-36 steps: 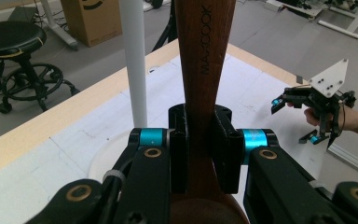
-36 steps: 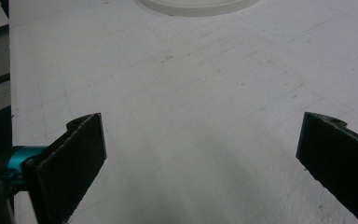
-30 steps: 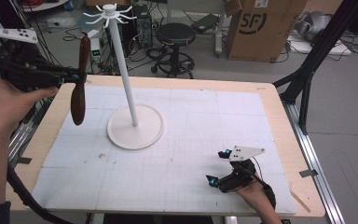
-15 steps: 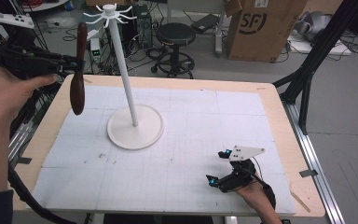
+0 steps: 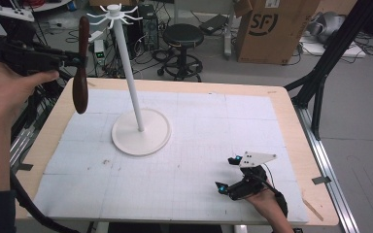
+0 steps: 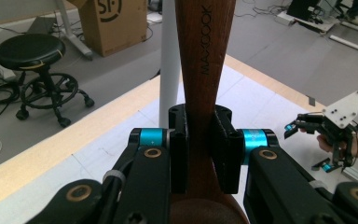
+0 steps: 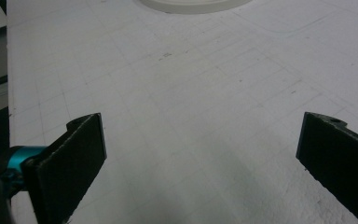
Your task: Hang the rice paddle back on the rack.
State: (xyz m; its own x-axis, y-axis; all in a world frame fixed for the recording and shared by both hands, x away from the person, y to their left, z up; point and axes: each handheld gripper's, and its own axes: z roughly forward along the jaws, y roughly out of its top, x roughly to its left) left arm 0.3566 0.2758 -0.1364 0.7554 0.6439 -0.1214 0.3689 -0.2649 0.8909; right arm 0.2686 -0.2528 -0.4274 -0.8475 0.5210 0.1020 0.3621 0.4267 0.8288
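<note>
- Wooden spoon point(image 6: 205, 60) sat clamped by its handle between the two black pads of the left gripper point(image 6: 199, 149); the brand lettering ran up the handle above the pads, and the darker bowl end showed just below them in the left gripper view.
- From the high view, the spoon point(image 5: 81, 73) hung upright in the air, bowl end down, above the far left edge of the table point(image 5: 272, 97), with the left gripper point(image 5: 75, 61) gripping it near its middle from the left side.
- The person's left hand point(image 5: 9, 82) was wrapped around that gripper's dark body, raised well above the tabletop.
- Just to the right of the spoon stood a white rack point(image 5: 126, 73), a tall pole with a ring of short hooks at the top and a round flat base resting on the white gridded mat point(image 5: 199, 145); the spoon was near the pole but clear of it.
- In the left gripper view the white pole point(image 6: 170, 60) rose directly behind the spoon's handle.
- The right gripper point(image 5: 230, 182) rested low at the near right part of the mat, held by the right hand point(image 5: 267, 201), well apart from the rack.
- Its jaws stood wide apart with nothing between them, and in the right gripper view bare mat point(image 7: 191, 116) lay between the pads.
- Beyond the table stood a black stool point(image 5: 182, 36) and a cardboard box point(image 5: 272, 29) on the floor.
</note>
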